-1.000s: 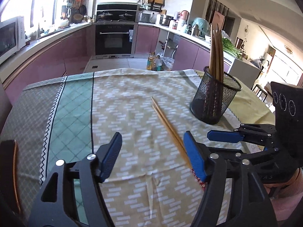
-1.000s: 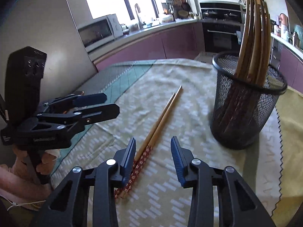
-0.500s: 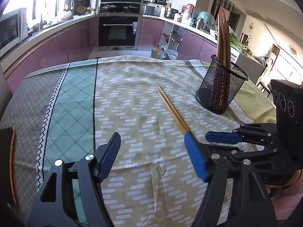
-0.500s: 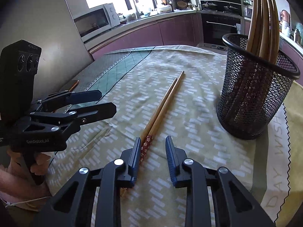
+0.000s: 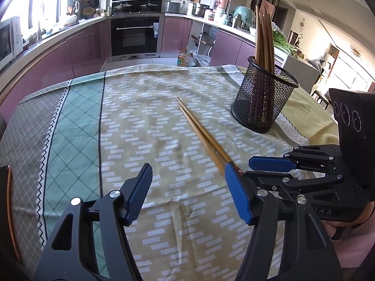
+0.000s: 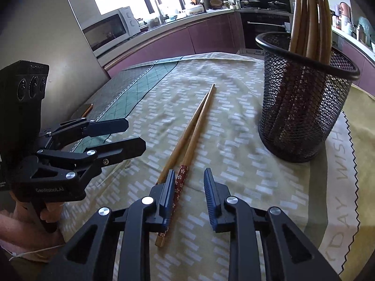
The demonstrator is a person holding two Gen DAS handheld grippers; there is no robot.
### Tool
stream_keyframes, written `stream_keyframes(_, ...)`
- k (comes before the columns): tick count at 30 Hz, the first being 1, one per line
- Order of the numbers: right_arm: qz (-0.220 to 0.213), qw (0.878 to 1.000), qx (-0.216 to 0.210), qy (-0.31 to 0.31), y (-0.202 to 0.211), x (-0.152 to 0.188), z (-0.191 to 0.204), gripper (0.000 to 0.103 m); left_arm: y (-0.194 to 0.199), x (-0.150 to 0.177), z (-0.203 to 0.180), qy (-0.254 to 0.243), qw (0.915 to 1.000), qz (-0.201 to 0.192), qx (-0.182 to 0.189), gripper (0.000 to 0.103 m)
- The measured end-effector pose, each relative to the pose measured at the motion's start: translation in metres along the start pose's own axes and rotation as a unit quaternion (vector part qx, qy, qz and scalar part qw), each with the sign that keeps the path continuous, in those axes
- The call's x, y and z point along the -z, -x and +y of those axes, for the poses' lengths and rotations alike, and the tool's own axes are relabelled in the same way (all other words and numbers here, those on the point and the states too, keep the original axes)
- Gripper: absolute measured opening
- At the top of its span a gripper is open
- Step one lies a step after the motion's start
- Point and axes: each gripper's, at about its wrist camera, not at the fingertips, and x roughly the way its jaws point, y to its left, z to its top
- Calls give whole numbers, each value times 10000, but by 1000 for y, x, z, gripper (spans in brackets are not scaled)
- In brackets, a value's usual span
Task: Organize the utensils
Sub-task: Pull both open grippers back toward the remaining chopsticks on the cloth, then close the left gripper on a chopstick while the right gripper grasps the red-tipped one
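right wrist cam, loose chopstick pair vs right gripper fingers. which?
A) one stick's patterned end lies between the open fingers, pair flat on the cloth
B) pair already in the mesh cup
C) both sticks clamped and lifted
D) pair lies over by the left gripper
A: the right gripper is open, and the red flower-patterned end of the chopstick pair lies in the gap by its left finger, flat on the tablecloth, outside the mesh cup.
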Motion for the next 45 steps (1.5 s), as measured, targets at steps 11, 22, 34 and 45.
stream_keyframes(11, 38, 9999, -55, -103, 3, 1, -9, 23, -27, -5, -21, -363, 9987, 346, 117, 48)
stream_keyframes(22, 65, 10000, -22, -9, -3, -7, -8, 23, -36, -7, -21, -480, 9977, 442, 160, 26)
stream_keyframes(34, 59, 9998, 199, 60, -30, -40, -6, 18, -38, -10, -10, -342, 9979, 491, 244, 15)
stream_keyframes(45, -12, 9994, 159, -301, -19, -27, -19, 6, -39, -12, -8, -331, 9979, 496, 241, 15)
